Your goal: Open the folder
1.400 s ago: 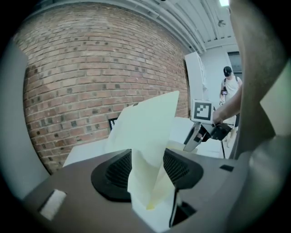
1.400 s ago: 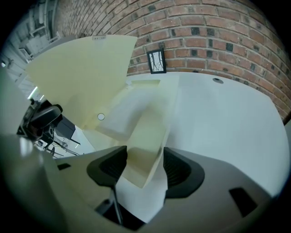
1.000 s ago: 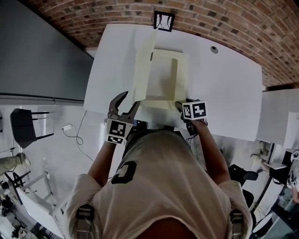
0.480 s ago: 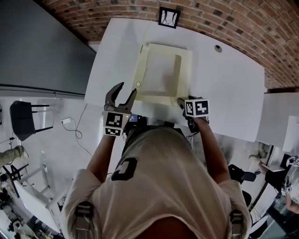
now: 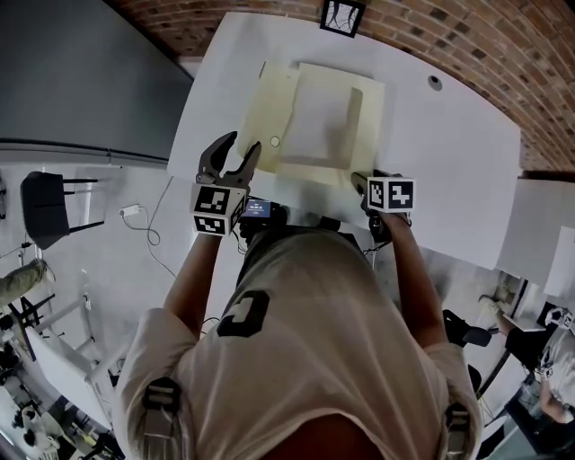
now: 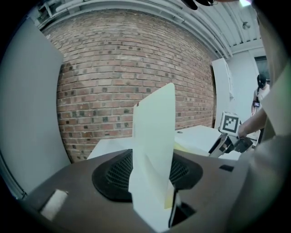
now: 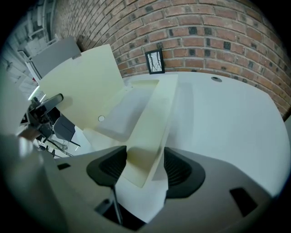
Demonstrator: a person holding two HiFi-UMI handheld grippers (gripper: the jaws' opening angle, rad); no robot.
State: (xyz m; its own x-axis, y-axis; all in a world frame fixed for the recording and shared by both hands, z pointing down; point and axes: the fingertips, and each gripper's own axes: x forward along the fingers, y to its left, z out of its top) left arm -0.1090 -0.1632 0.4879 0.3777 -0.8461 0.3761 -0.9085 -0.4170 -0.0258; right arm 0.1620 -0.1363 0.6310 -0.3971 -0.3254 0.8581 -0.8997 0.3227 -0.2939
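A cream folder (image 5: 319, 121) lies on the white table (image 5: 449, 171), its back half flat. Its front cover (image 5: 260, 112) is swung out to the left and hangs past the table's left edge. My left gripper (image 5: 235, 153) has the cover's near edge between its jaws. In the left gripper view the cover (image 6: 154, 136) stands edge-on in the gap. The jaws have just been closing, but they still look wide apart. My right gripper (image 5: 364, 182) is at the folder's near right corner. In the right gripper view its pads close on the cream pocket strip (image 7: 145, 136).
A small framed picture (image 5: 343, 15) stands at the table's far edge against the brick wall. A round cable hole (image 5: 435, 82) sits at the back right. A grey panel and a chair (image 5: 45, 220) are off to the left, beyond the table's edge.
The cover has swung from upright to leaning open leftward. My left gripper has moved left and outward with it. The right gripper stays on the near right corner.
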